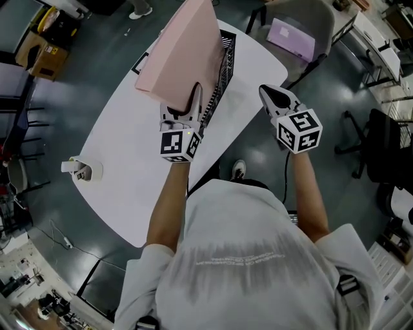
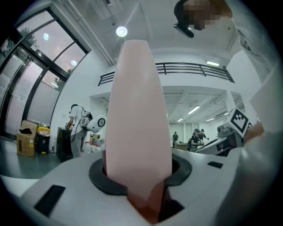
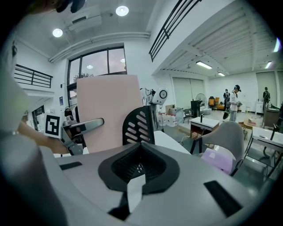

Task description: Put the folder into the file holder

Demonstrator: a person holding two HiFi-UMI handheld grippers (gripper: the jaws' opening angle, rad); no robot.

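A large pink folder [image 1: 184, 55] stands on edge above the white table [image 1: 129, 142], beside the black mesh file holder [image 1: 222, 67] on its left side. My left gripper [image 1: 187, 106] is shut on the folder's near edge. In the left gripper view the folder [image 2: 139, 123] rises straight up from between the jaws. My right gripper [image 1: 274, 97] is shut and holds nothing, hanging near the table's right edge, apart from the holder. The right gripper view shows the folder [image 3: 108, 110], the holder's slotted end [image 3: 139, 126] and the left gripper [image 3: 84, 126] to the left.
A small white device [image 1: 84, 169] lies near the table's left edge. A grey chair [image 1: 322, 16] with a purple pad [image 1: 293, 38] stands beyond the table's far right end. A black chair [image 1: 381, 148] is at the right, cardboard boxes [image 1: 42, 55] at the far left.
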